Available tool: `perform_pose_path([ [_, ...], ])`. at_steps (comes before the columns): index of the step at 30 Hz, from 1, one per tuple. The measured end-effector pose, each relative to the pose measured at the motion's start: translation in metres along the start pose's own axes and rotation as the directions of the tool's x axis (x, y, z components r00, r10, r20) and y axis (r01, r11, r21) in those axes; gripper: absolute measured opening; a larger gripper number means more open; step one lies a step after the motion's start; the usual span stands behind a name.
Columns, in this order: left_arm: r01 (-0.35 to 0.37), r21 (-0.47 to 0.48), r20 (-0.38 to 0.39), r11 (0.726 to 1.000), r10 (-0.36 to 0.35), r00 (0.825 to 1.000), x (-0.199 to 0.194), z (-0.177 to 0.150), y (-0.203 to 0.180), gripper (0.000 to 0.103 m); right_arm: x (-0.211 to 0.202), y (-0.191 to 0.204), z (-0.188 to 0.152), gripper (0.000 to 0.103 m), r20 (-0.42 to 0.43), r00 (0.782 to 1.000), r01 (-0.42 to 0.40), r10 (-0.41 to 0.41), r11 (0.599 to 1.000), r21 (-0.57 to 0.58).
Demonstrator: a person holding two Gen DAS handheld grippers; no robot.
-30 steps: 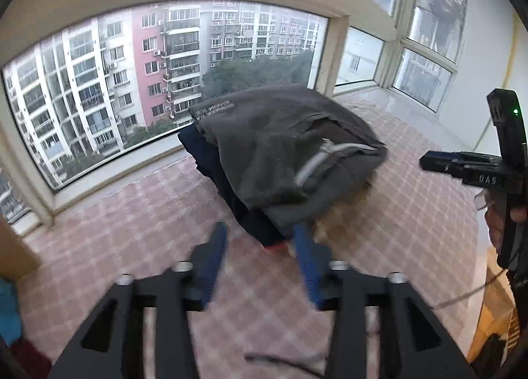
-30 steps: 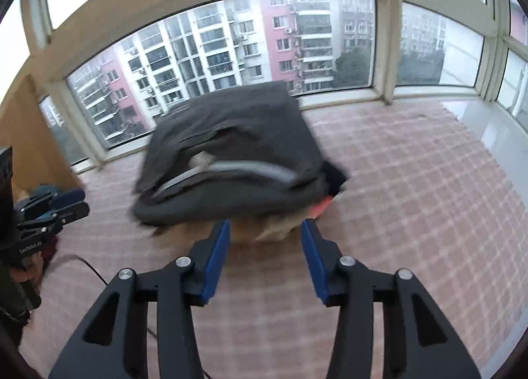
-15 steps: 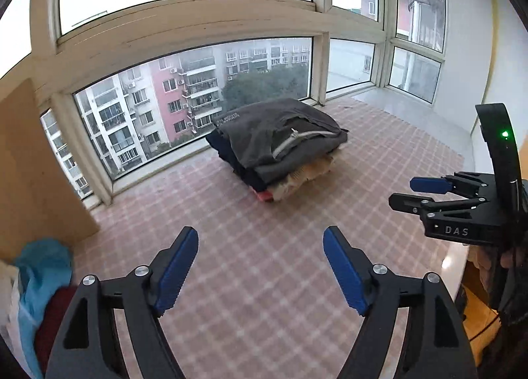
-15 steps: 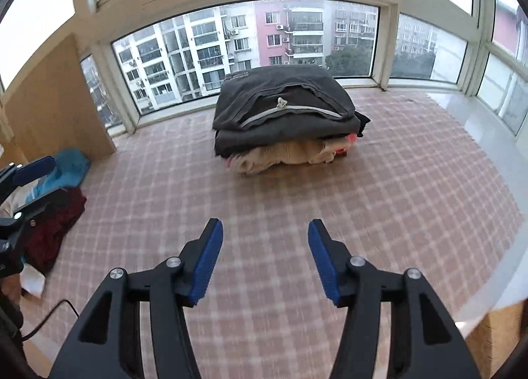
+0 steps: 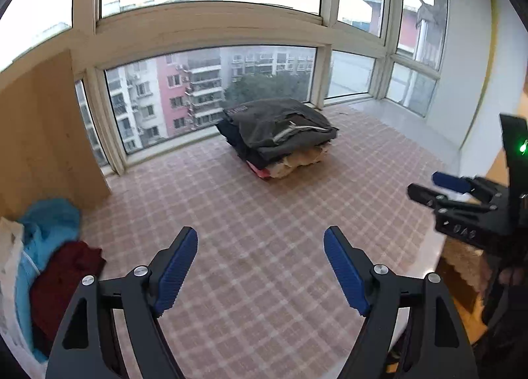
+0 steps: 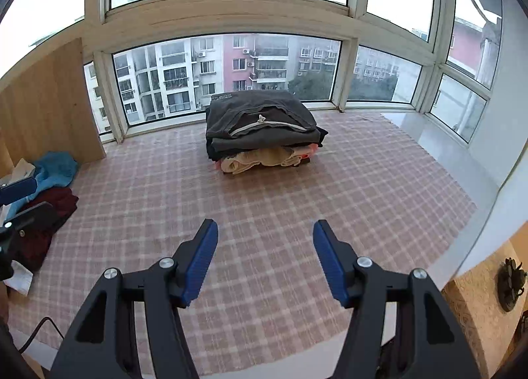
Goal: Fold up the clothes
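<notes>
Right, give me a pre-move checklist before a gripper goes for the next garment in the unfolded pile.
1. Left gripper open and holding nothing: ok.
2. Right gripper open and holding nothing: ok.
3. Folded stack sits by the window, apart from both grippers: ok.
4. Checked cloth bare between the stack and the grippers, room to fold: ok.
5. Unfolded pile at the left edge, dark red garment lying on the blue garment, reachable from above: ok.
6. Whether the dark red garment is tangled with what lies under it: cannot tell.
</notes>
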State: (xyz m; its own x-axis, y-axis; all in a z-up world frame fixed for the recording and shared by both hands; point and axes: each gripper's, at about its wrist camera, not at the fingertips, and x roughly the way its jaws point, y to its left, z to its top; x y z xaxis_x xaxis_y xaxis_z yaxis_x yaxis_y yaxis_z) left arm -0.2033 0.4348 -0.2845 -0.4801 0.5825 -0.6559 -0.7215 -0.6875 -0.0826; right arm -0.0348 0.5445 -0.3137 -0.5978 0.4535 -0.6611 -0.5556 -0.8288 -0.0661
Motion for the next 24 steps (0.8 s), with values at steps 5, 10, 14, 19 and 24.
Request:
perform_pose_path([
  [5, 0.025, -0.023, 0.012, 0.999, -0.025, 1.000, -0.015, -0.007, 0.005, 0.078, -0.005, 0.008, -0.007, 0.059, -0.017, 1.000, -0.010, 0.010, 1.000, -0.026],
  [10, 0.041, -0.041, 0.004, 0.998, -0.041, 0.999, -0.023, -0.010, 0.009, 0.081, -0.012, 0.008, -0.007, 0.059, -0.001, 1.000, -0.004, 0.004, 1.000, -0.030],
  [14, 0.023, -0.037, 0.014, 0.999, -0.022, 1.000, -0.028, -0.012, 0.008, 0.097, -0.015, 0.006, -0.009, 0.059, 0.005, 1.000, 0.002, -0.002, 1.000, -0.027],
  [19, -0.024, -0.002, 0.027, 1.000, 0.024, 0.999, -0.030, -0.012, 0.002, 0.101, -0.014, 0.005, -0.013, 0.059, -0.005, 1.000, 0.001, -0.001, 1.000, -0.024],
  [24, 0.007, -0.007, 0.021, 1.000, -0.007, 1.000, -0.029, -0.011, -0.002, 0.101, -0.014, 0.003, -0.017, 0.059, -0.015, 1.000, 0.008, -0.008, 1.000, -0.021],
])
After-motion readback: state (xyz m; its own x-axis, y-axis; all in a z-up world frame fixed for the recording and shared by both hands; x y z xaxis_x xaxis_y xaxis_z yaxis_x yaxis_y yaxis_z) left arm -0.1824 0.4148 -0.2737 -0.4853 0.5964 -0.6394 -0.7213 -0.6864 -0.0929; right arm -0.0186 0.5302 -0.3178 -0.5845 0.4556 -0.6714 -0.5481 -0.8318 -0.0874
